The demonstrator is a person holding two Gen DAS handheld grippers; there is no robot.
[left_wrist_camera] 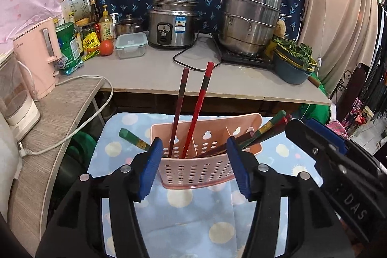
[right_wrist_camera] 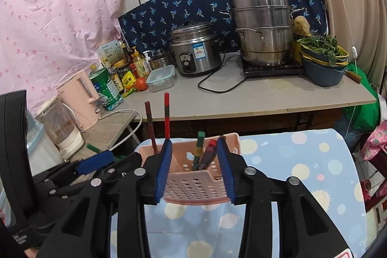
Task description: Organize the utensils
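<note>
Chopsticks [left_wrist_camera: 193, 113], red and green, upright

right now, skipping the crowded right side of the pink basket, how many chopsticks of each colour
bright red chopstick, standing in the pink perforated plastic basket: 1
dark red-brown chopstick, standing beside it: 1
green chopstick, outside the basket: 1
total: 3

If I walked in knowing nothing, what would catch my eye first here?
Probably the pink perforated basket on the spotted blue cloth, with two chopsticks standing tall in its left compartment and more leaning in its right one. Framing it are the blue-padded left gripper and right gripper, both open and holding nothing. Behind, on the grey counter, a big steel steamer pot rises beside a rice cooker.
</note>
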